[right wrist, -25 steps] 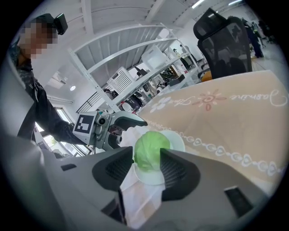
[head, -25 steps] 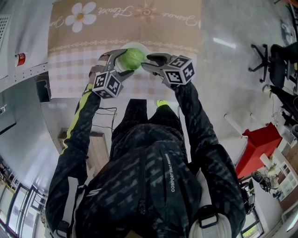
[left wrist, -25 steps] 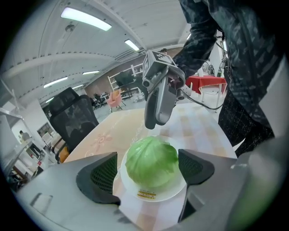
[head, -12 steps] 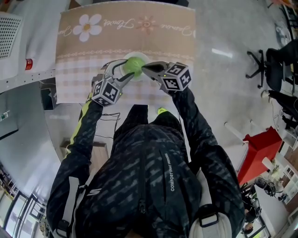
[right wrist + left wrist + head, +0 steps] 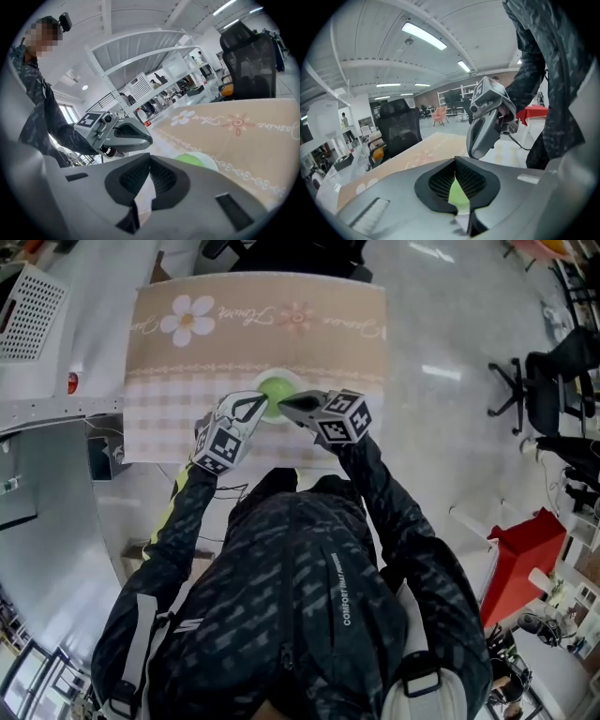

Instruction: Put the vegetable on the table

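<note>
A round green vegetable (image 5: 275, 390) lies on a small white plate (image 5: 284, 378) on the table with the beige flowered cloth (image 5: 328, 334). Both grippers hover just on the near side of it, apart from it. My left gripper (image 5: 259, 405) is shut and holds nothing; its jaws have just closed. My right gripper (image 5: 286, 405) is likewise shut and empty after closing. In the right gripper view the vegetable (image 5: 191, 159) and the plate (image 5: 211, 165) peek over the closed jaws. A green sliver (image 5: 458, 194) shows through the shut jaws in the left gripper view.
A black office chair (image 5: 530, 381) stands on the floor at the right, a red object (image 5: 525, 549) lower right. White equipment (image 5: 37, 306) and a grey counter (image 5: 47, 484) flank the table's left. Another dark chair (image 5: 281, 251) sits at the table's far edge.
Both grippers were open on either side of the vegetable; now both are shut and have drawn back and up from it. The vegetable stays on the plate.
</note>
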`<state>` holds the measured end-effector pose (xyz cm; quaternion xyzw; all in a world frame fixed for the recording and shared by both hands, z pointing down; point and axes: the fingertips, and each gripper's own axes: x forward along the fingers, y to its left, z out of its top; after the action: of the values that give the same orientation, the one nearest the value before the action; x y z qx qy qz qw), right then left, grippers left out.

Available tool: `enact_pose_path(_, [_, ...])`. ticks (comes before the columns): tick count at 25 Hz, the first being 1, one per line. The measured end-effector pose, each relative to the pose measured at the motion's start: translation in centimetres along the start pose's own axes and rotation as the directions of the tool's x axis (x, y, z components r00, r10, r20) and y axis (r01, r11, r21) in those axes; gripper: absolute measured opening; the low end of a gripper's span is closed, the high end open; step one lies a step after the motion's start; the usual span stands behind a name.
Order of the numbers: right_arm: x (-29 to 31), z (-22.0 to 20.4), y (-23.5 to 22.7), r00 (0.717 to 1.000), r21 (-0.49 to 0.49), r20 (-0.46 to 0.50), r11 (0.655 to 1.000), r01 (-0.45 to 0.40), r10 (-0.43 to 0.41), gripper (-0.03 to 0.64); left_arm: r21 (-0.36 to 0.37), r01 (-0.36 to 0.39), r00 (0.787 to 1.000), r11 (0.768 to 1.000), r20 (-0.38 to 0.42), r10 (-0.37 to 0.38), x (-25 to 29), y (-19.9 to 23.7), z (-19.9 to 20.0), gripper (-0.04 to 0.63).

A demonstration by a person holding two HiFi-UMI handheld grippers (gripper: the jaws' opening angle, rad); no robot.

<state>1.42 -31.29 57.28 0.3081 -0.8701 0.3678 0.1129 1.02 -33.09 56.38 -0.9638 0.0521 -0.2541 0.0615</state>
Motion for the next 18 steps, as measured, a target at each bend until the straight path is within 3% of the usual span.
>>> enact_pose_path(10, [-0.3,2.0,1.2,0.998,-0.083,0.05,0.996,0.039,-0.035,0.005,-0.174,-0.08,0.997,0.981,-0.012,0.08,-1.8,0.0,1.7,-0.008])
enact_pose_path(18, [-2.9,1.4,3.9,0.998,-0.136,0.067,0.991,-0.006,0.015,0.005,-0.269,-0.142,0.988,0.953,0.026,0.155,-3.2,-3.4,4.8,-0.008])
